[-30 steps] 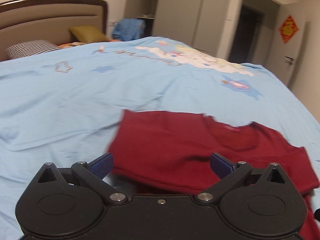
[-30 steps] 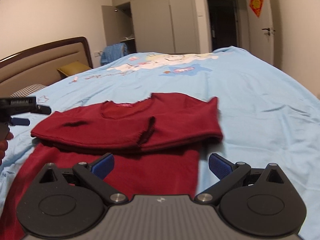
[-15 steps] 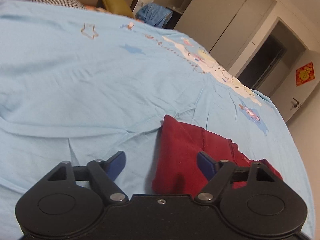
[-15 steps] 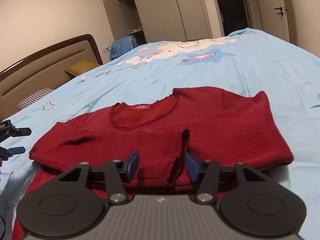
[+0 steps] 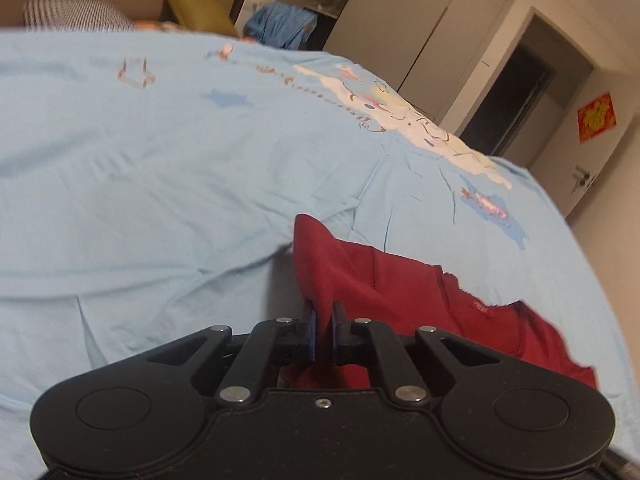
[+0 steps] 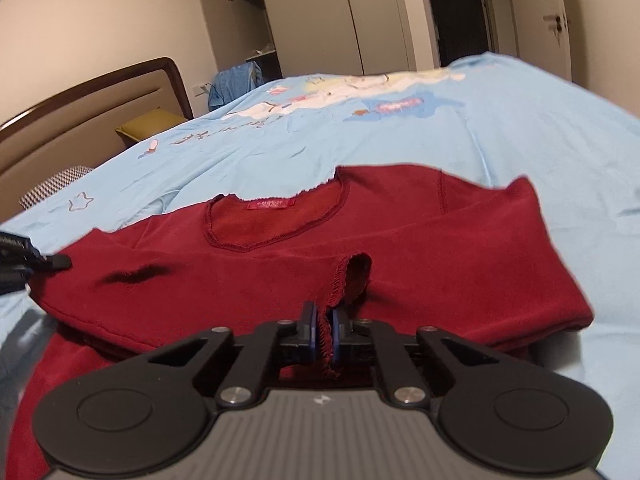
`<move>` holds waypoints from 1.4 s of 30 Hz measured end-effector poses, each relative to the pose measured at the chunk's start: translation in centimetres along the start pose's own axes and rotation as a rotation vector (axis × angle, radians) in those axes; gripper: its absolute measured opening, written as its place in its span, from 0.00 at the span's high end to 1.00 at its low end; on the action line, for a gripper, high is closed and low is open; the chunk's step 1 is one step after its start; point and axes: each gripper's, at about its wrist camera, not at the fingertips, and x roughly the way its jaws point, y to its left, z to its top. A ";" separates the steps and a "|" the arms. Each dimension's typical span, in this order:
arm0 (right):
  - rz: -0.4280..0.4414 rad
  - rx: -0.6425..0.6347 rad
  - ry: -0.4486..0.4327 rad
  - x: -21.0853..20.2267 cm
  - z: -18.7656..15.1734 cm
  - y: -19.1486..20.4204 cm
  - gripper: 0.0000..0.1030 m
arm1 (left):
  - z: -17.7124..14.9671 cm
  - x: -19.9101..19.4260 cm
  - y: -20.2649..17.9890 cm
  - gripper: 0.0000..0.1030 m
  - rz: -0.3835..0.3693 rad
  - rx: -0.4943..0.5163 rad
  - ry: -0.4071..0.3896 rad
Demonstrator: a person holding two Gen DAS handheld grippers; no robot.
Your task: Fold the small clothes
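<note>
A dark red long-sleeved top [image 6: 400, 240] lies on the light blue bedsheet [image 6: 500, 128], its sleeves folded across the chest and the neckline with a red label facing me. My right gripper [image 6: 323, 330] is shut on the frilled cuff of a folded sleeve near the top's middle. My left gripper [image 5: 322, 330] is shut on the folded left edge of the same top [image 5: 360, 280]. The left gripper's tip also shows at the left edge of the right wrist view [image 6: 24, 258].
The bedsheet [image 5: 160, 180] carries a cartoon print [image 5: 420, 128]. A wooden headboard [image 6: 100, 96], a checked pillow [image 5: 76, 18] and a mustard pillow [image 5: 200, 16] lie at the bed's head. A blue garment [image 5: 280, 28], wardrobes and a dark doorway [image 5: 508, 100] stand behind.
Both grippers were open a second ago. The left one moved to the top's left edge and shut on it. The right one moved in and shut on the sleeve cuff.
</note>
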 end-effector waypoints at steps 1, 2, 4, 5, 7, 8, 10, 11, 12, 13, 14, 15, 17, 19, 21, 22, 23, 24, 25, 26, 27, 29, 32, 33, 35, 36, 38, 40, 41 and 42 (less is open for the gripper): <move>-0.019 -0.032 -0.013 -0.3 0.1 0.2 0.94 | -0.1 0.0 -0.3 0.93 0.003 0.018 0.004; -0.037 -0.052 -0.026 -0.5 0.3 0.3 0.95 | -0.2 0.1 -0.3 0.88 -0.003 0.017 0.015; -0.062 -0.053 -0.033 -0.5 0.6 0.0 0.95 | -0.3 0.3 0.2 0.83 -0.008 0.010 0.039; -0.074 -0.047 -0.033 -0.4 0.7 -0.2 0.95 | -0.4 0.0 0.4 0.82 -0.011 0.013 0.034; -0.078 -0.029 -0.029 -0.2 1.0 -0.9 0.95 | -0.5 -0.8 0.6 0.76 -0.025 0.031 0.013; -0.066 -0.021 -0.027 -0.2 1.1 -1.2 0.95 | -0.6 -1.3 0.7 0.67 -0.031 0.041 0.001; -0.059 -0.035 -0.026 -0.2 1.2 -1.3 0.95 | -1.0 -2.5 1.0 0.57 -0.031 0.067 -0.023; -0.059 -0.046 -0.028 -0.2 1.3 -1.2 0.95 | -1.3 -3.0 1.1 0.54 -0.030 0.086 -0.031; -0.058 -0.050 -0.029 -0.1 1.4 -1.2 0.95 | -1.5 -3.5 1.1 0.52 -0.028 0.109 -0.034; -0.056 -0.051 -0.032 -0.2 1.5 -1.2 0.95 | -1.9 -3.9 1.2 0.51 -0.024 0.137 -0.035; -0.054 -0.052 -0.036 -0.2 1.7 -1.2 0.95 | -2.2 -4.3 1.2 0.46 -0.018 0.167 -0.037; -0.052 -0.051 -0.040 -0.2 2.0 -1.3 0.95 | -2.7 -4.6 1.1 0.40 -0.006 0.203 -0.038; -0.048 -0.048 -0.053 -0.3 2.6 -1.4 0.95 | -3.9 -5.1 0.9 0.30 0.009 0.278 -0.040; -0.044 -0.050 -0.067 -0.5 3.4 -1.5 0.95 | -5.1 -5.2 0.3 0.27 0.005 0.350 -0.024; -0.046 -0.060 -0.080 -0.5 4.3 -1.5 0.95 | -6.2 -4.7 -0.5 0.27 0.020 0.423 -0.005; -0.044 -0.064 -0.086 -0.5 4.7 -1.5 0.95 | -6.7 -4.3 -0.9 0.27 0.035 0.453 -0.002; -0.043 -0.066 -0.092 -0.6 5.0 -1.5 0.95 | -7.1 -4.0 -1.3 0.28 0.051 0.483 0.000; -0.042 -0.067 -0.095 -0.6 5.4 -1.5 0.95 | -7.3 -3.6 -1.6 0.29 0.070 0.509 -0.002; -0.043 -0.069 -0.098 -0.7 5.6 -1.6 0.95 | -7.4 -3.2 -1.9 0.30 0.089 0.527 -0.008; -0.043 -0.071 -0.100 -0.7 5.7 -1.6 0.95 | -7.4 -2.9 -2.1 0.33 0.111 0.538 -0.013; -0.042 -0.073 -0.099 -0.8 5.8 -1.6 0.95 | -7.3 -2.6 -2.3 0.37 0.131 0.543 -0.021; -0.041 -0.074 -0.093 -0.8 5.8 -1.6 0.95 | -6.8 -2.3 -2.4 0.42 0.153 0.533 -0.044; -0.038 -0.073 -0.072 -0.7 5.1 -1.7 0.94 | -6.4 -2.5 -2.3 0.50 0.157 0.517 -0.087; -0.035 -0.071 -0.061 -0.7 4.9 -1.7 0.94 | -6.3 -2.5 -2.3 0.55 0.152 0.516 -0.095; -0.025 -0.067 -0.038 -0.5 4.2 -1.7 0.94 | -6.3 -2.6 -2.4 0.67 0.125 0.522 -0.101; -0.021 -0.068 -0.026 -0.4 3.8 -1.7 0.94 | -6.4 -2.6 -2.6 0.75 0.109 0.531 -0.103; -0.014 -0.071 -0.007 -0.2 3.2 -1.5 0.94 | -6.6 -2.7 -2.8 0.86 0.112 0.549 -0.110; -0.010 -0.070 0.000 -0.2 2.8 -1.4 0.94 | -6.7 -2.9 -2.8 0.89 0.128 0.531 -0.117; -0.011 -0.068 0.002 -0.3 2.5 -1.4 0.94 | -6.6 -2.9 -2.7 0.90 0.146 0.508 -0.118; -0.012 -0.064 0.004 -0.3 2.4 -1.5 0.94 | -6.5 -2.9 -2.4 0.90 0.166 0.483 -0.113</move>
